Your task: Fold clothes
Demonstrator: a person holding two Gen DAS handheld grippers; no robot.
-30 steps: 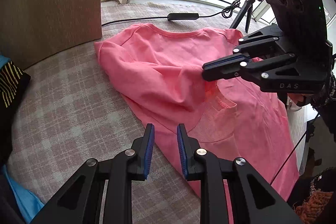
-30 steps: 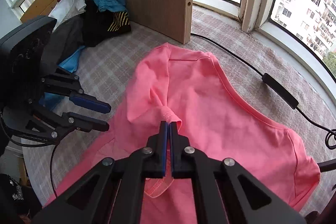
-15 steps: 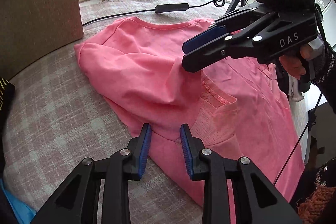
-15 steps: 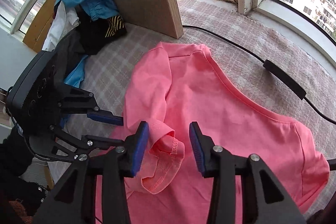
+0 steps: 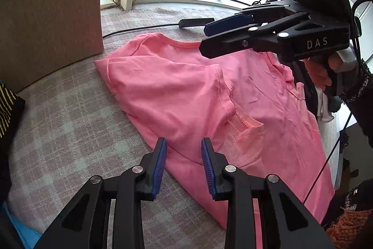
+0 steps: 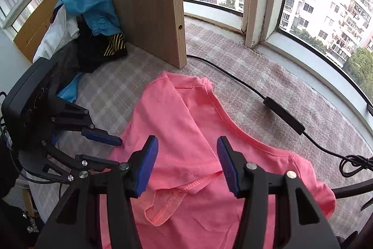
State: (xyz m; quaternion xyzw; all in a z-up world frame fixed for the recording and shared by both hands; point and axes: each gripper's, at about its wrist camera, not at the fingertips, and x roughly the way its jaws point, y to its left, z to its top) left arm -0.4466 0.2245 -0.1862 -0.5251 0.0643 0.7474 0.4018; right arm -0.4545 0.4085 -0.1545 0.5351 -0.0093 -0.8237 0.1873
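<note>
1. The right gripper has just been opening; its blue pads stand wide apart above the pink shirt, pressing on nothing. Cloth lies below the gap but free of the pads.

2. Just below those jaws lies a folded-over sleeve, its stitched hem and paler inner side turned up on the body of the shirt.

3. The left gripper has its jaws parted by a narrower gap and holds nothing. It hangs over the near left edge of the shirt, where the cloth meets the checked blanket.

4. The shirt lies spread on that blanket, collar toward the far window side, its left part folded inward over the middle.

5. In the left wrist view the right gripper hangs over the far right part of the shirt, and a hand shows behind its body.

6. A black cable with an inline box runs across the blanket just past the collar, close to the shirt's far edge.

7. A wooden panel stands upright at the far left, near the shirt's corner but apart from it.

8. Left of the panel sits a heap of other clothes: blue, white, and black with yellow stripes.

9. Curved windows close the far side, with apartment blocks beyond.
</note>
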